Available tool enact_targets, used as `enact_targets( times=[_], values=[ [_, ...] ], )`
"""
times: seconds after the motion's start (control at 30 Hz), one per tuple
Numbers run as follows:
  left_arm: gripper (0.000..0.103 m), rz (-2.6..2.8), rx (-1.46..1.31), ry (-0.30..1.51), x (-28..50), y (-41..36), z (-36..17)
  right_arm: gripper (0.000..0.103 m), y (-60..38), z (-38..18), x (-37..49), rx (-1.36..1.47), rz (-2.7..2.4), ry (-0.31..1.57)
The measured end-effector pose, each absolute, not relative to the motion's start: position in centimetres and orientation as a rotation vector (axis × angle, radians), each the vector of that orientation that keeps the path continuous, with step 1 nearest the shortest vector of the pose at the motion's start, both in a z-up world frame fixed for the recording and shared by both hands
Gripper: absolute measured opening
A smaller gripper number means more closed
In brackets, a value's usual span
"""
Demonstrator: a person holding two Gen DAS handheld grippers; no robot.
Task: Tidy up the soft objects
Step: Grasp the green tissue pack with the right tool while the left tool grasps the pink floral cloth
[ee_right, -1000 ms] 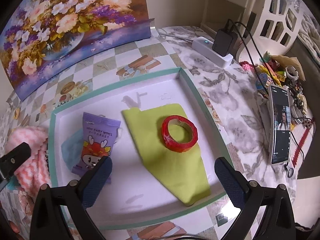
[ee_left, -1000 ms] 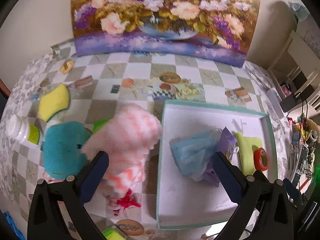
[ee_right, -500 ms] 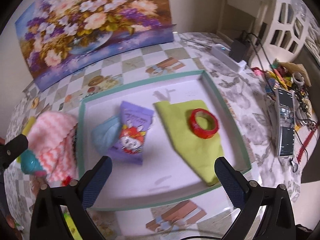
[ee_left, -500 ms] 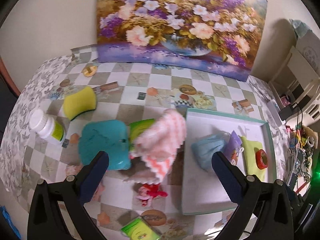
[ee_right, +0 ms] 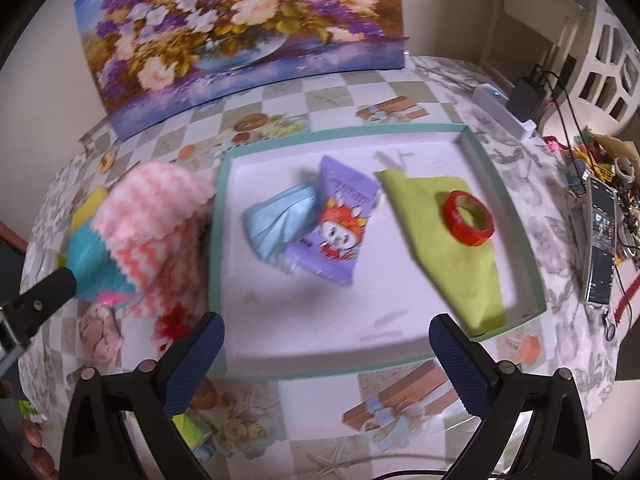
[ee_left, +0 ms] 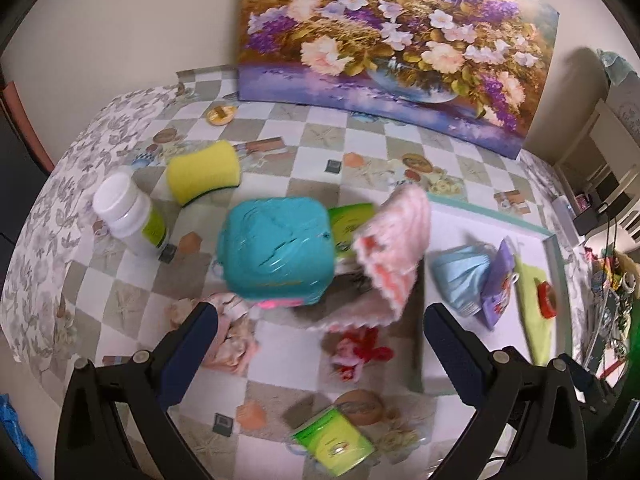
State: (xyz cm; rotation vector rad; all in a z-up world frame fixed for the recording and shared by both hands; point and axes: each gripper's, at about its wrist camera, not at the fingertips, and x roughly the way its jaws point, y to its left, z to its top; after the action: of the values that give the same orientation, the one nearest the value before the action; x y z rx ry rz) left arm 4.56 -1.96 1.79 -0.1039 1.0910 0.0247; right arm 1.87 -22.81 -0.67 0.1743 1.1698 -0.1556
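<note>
A pink-and-white zigzag cloth (ee_left: 394, 248) (ee_right: 156, 216) lies heaped on the table just left of the teal-rimmed white tray (ee_right: 218, 240), leaning on a teal pack (ee_left: 276, 248). In the tray lie a blue face mask (ee_right: 280, 220), a purple snack packet (ee_right: 340, 232), a green cloth (ee_right: 452, 248) and a red tape roll (ee_right: 468, 218). My left gripper (ee_left: 320, 328) hangs open above the table in front of the pink cloth, holding nothing. My right gripper (ee_right: 326, 344) is open over the tray's near rim, also holding nothing.
A yellow sponge (ee_left: 204, 172), a white bottle (ee_left: 128, 216), a crumpled pink rag (ee_left: 236, 336), a small red item (ee_left: 358, 354) and a green packet (ee_left: 334, 440) lie left of the tray. A phone (ee_right: 600, 240) and a power strip (ee_right: 504, 112) sit at the right edge.
Both grippers have drawn back and up from the table, so more of it shows. The pink cloth stays beside the tray, free of the left fingers.
</note>
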Motion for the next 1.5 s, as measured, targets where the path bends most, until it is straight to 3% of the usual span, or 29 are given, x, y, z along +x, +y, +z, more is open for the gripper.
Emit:
enact_targets(
  times=[0.47, 1.5],
  values=[
    [0.102, 0.103, -0.135, 1.204, 3.2, 3.5, -3.2, 0.103, -17.5, -2.2, 0.7, 0.112, -0.002, 1.231],
    [0.102, 0.116, -0.308, 1.311, 1.5, 8.3, -6.8, 0.103, -8.5, -6.6, -0.5, -0.018, 0.302, 1.409]
  ],
)
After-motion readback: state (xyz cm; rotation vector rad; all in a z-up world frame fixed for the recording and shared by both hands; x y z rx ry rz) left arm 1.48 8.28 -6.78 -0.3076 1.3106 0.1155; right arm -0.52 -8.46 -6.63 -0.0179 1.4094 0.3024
